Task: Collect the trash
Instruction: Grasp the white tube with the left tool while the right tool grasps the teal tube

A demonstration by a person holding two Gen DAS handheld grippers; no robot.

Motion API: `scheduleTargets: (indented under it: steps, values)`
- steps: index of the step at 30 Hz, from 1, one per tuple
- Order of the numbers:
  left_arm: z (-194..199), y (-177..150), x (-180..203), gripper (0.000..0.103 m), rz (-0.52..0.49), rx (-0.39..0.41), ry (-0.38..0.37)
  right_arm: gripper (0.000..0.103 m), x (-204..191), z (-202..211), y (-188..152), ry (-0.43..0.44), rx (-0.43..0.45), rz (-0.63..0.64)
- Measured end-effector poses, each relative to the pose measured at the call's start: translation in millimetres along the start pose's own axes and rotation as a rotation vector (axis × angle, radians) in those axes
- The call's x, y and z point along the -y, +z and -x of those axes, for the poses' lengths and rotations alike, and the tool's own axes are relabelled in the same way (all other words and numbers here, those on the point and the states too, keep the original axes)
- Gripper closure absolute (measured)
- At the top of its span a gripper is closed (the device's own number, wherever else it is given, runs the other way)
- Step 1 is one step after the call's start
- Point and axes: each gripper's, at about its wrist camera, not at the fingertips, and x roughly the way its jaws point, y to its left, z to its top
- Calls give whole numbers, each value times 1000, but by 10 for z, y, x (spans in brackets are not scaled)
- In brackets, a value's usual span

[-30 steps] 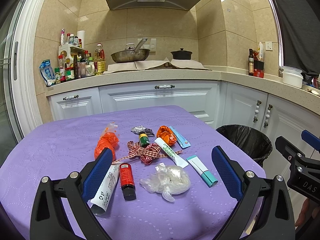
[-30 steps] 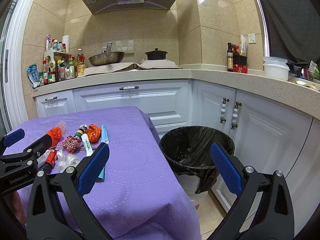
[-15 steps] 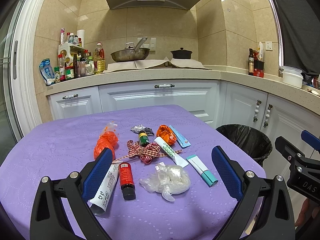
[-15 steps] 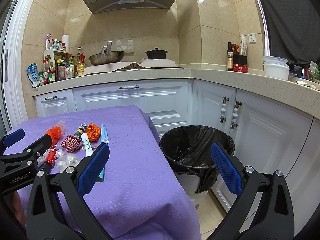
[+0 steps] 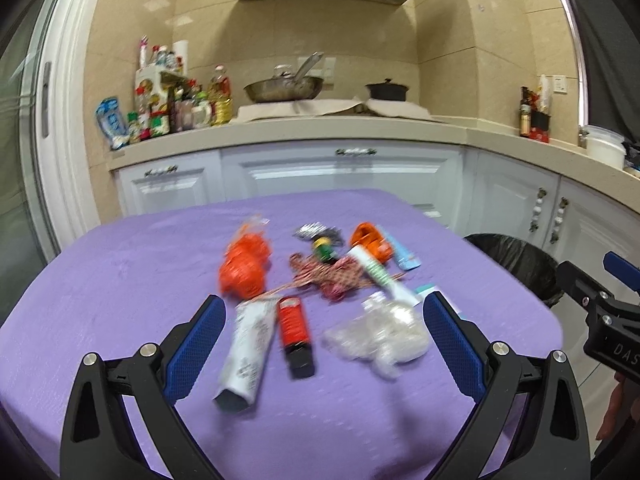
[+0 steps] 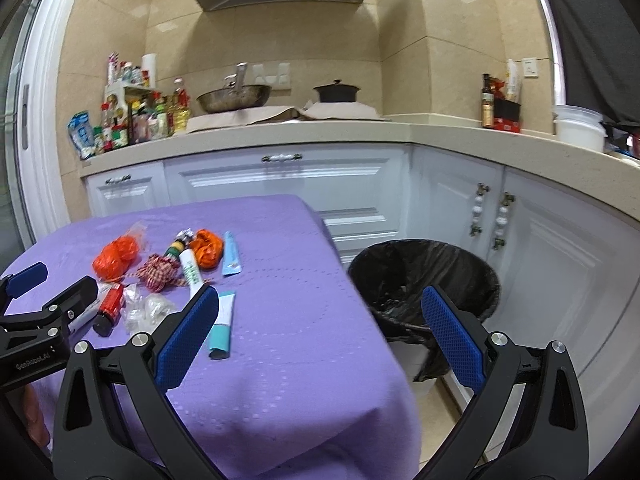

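Note:
Trash lies on a purple-clothed table (image 5: 100, 300): a white tube (image 5: 246, 350), a red bottle with a black cap (image 5: 295, 330), a clear crumpled plastic bag (image 5: 380, 336), an orange net bag (image 5: 244, 268), a checked ribbon (image 5: 332, 276), a white-and-green tube (image 5: 378, 274) and a teal tube (image 6: 222, 326). My left gripper (image 5: 320, 346) is open and empty, low over the white tube, red bottle and plastic bag. My right gripper (image 6: 318, 336) is open and empty, over the table's right edge. A black-lined trash bin (image 6: 428, 280) stands on the floor right of the table.
White cabinets (image 6: 280, 184) and an L-shaped counter run behind and to the right. A wok (image 5: 284, 88), a black pot (image 5: 386, 90) and several bottles (image 5: 176, 108) sit on the counter. A small green-capped bottle (image 5: 322, 248), orange wrapper (image 5: 370, 240) and light-blue packet (image 5: 404, 254) lie farther back.
Both grippers moved forward and lower toward the table. The trash now looks closer and sits between the left gripper's fingers. Nothing was taken hold of.

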Motion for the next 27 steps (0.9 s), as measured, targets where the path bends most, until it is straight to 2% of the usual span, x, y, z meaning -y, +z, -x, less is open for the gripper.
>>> scheduleTargets:
  steps: [8,11,13,17,18,20,21,24,27]
  values:
    - [-129,-201,-341,6,44,-86,76,5,-246,-249,-107,84,-50,41]
    - [-159,-206,-457,7,67,-94,81,10,-276,-318,-122,104,-69,35]
    - [-170,-206,-504,7,72,-88,88,18,-305,-362,-130,115,-84,38]
    - [-207,-218,-513,8,46,-84,88,21,-329,-423,-148,130,-103,40]
    - [-209,-226,-508,11,37,-83,86,24,-331,-440,-158,135,-108,39]
    - [-215,-231,-488,35,23,-86,78,25,-350,-491,-174,147,-124,40]
    - [-242,-239,-485,43,16,-101,70,25,-358,-511,-184,152,-129,37]
    - [-289,-265,-496,44,21,-123,52,27,-382,-564,-204,166,-142,36]
    - [-303,-282,-505,54,18,-134,43,35,-415,-616,-209,181,-157,42]
